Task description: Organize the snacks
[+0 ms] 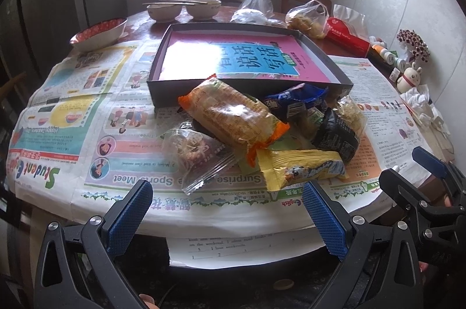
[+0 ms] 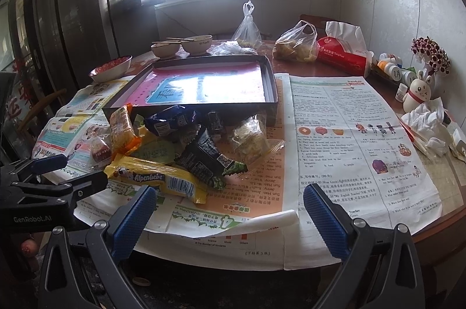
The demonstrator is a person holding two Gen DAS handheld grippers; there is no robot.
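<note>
A heap of snack packets lies on the newspaper in front of a shallow dark box (image 1: 180, 98) lined with a pink book. On top is an orange packet (image 1: 233, 114); a yellow Alpenliebe packet (image 1: 303, 166) (image 2: 154, 181), a clear packet (image 1: 195, 152), a blue packet (image 1: 294, 99) (image 2: 171, 120) and a black packet (image 1: 335, 137) (image 2: 209, 157) lie around it. The box also shows in the right wrist view (image 2: 271, 88). My left gripper (image 1: 227, 210) is open and empty at the table's near edge. My right gripper (image 2: 230, 216) is open and empty, right of the heap.
Bowls (image 1: 99, 32) (image 2: 166, 48) stand at the back left. Plastic bags (image 1: 308, 18) (image 2: 297, 44), a red tissue pack (image 2: 343, 53), small bottles (image 2: 390, 67), a rabbit figure (image 2: 419, 93) and crumpled tissue (image 2: 428, 125) crowd the back and right. The right gripper shows in the left wrist view (image 1: 422, 186).
</note>
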